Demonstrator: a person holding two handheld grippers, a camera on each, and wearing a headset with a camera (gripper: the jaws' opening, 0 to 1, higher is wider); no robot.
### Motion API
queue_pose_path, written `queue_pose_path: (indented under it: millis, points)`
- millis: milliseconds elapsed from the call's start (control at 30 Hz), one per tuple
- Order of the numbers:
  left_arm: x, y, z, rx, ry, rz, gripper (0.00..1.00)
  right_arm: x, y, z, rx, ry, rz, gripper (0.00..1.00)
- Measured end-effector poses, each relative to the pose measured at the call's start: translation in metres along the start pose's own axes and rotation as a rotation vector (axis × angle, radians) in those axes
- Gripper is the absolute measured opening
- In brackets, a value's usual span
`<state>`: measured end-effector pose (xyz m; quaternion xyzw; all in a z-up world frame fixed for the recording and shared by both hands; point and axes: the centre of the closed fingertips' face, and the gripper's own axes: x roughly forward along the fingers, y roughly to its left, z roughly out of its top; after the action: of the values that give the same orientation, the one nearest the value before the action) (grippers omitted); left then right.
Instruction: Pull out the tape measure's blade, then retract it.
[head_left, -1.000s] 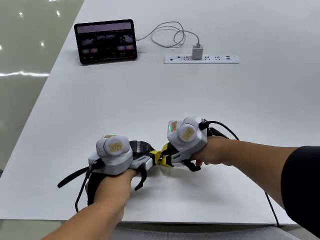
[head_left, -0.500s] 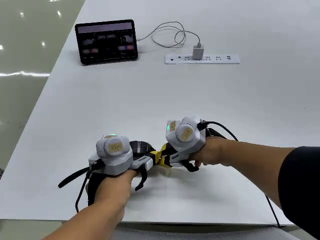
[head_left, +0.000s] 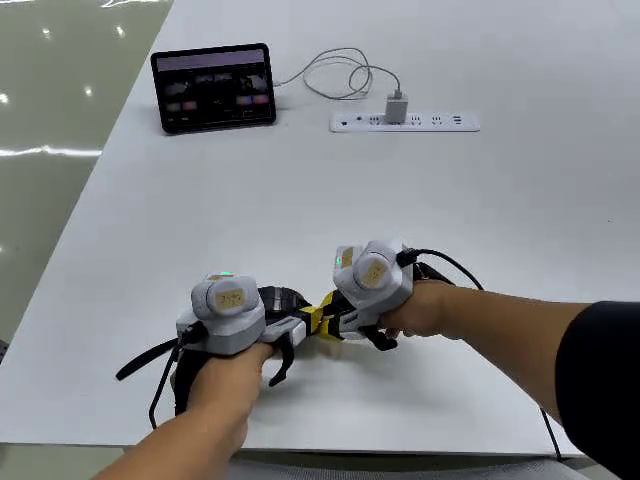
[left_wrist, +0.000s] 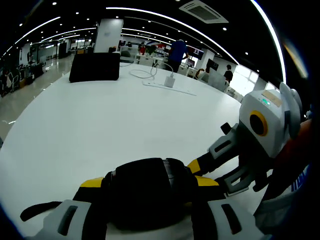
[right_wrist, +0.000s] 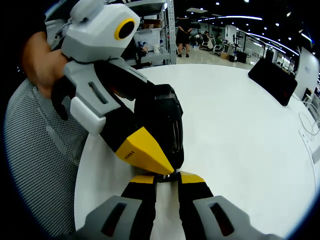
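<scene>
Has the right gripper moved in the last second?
Yes, slightly: the right gripper has drifted farther from the power strip, toward the person.

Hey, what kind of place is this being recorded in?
Probably a large open-plan office or lab hall: a long white table with a tablet and power strip, a glossy floor, and rows of ceiling lights over people standing far off.

Head view: high, at near edge, facing forward and down across worktop (head_left: 450, 220). Left gripper (head_left: 292, 326) and right gripper (head_left: 335, 318) close below, tablet (head_left: 213, 86) and power strip (head_left: 404, 121) far. Left gripper view: low over worktop, hard behind tape measure (left_wrist: 150, 192), facing far end, tablet and power strip distant. Right gripper view: equally close, facing opposite way, toward person's torso (right_wrist: 40, 165). All three share tape measure; each gripper view catches other gripper.
</scene>
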<state>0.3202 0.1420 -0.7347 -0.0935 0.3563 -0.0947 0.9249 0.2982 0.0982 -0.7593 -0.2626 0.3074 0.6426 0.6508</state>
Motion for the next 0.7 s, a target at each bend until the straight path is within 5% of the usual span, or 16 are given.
queue_pose_path:
  millis: [700]
  points:
    - [-0.0008, 0.0016, 0.002, 0.01, 0.02, -0.002, 0.68, 0.0006, 0.0033, 0.0005, -0.056, 0.027, 0.019, 0.15]
